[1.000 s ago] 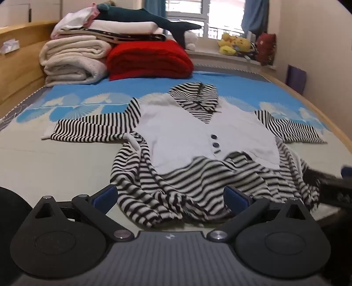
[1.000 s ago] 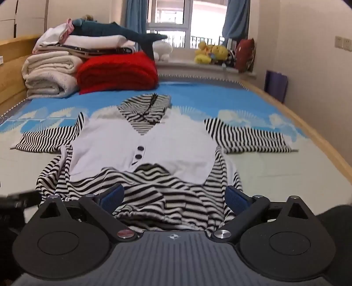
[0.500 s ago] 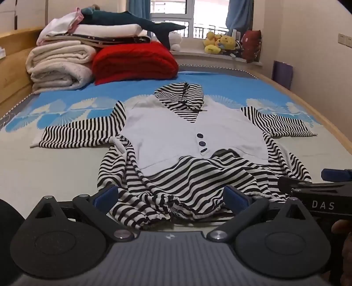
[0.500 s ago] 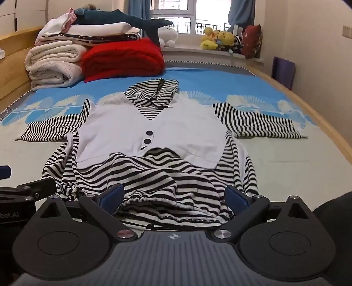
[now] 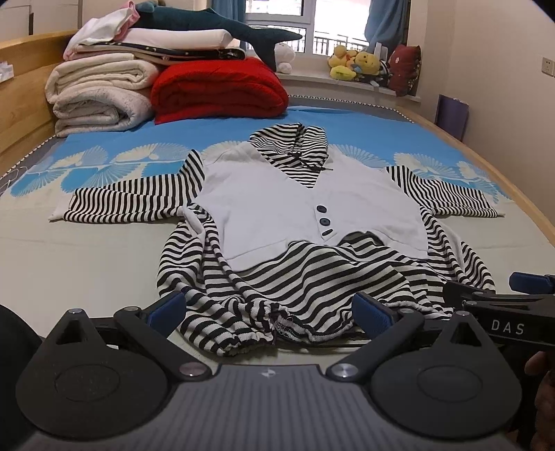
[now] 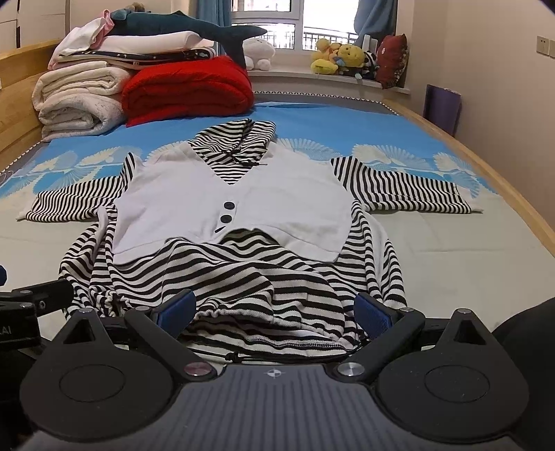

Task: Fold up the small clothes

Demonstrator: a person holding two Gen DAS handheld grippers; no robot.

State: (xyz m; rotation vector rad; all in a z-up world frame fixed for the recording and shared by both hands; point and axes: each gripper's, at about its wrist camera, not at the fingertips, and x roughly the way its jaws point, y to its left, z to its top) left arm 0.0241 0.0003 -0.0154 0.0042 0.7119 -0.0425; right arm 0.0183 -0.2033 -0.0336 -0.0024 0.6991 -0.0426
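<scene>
A small black-and-white striped hooded top (image 5: 305, 215) with a white vest front and dark buttons lies face up on the bed, both sleeves spread sideways. Its gathered hem (image 5: 263, 329) is rumpled at the near edge. My left gripper (image 5: 269, 312) is open, its blue pads flanking the left half of the hem without touching it. In the right wrist view the same top (image 6: 242, 208) fills the middle. My right gripper (image 6: 274, 312) is open just short of the hem's right half (image 6: 277, 333). Each gripper shows at the edge of the other's view, the right gripper (image 5: 503, 305) and the left gripper (image 6: 34, 298).
Folded cream blankets (image 5: 100, 93) and a red blanket (image 5: 218, 90) are stacked at the bed's far left, a plush shark (image 5: 215, 24) on top. Soft toys (image 5: 353, 62) sit on the windowsill. The wooden bed rail (image 5: 520, 194) runs along the right. A hand (image 5: 541, 381) shows at the right.
Both grippers have drawn back a little from the hem and levelled out, staying open. The right gripper now shows further into the left wrist view. The top has not moved.
</scene>
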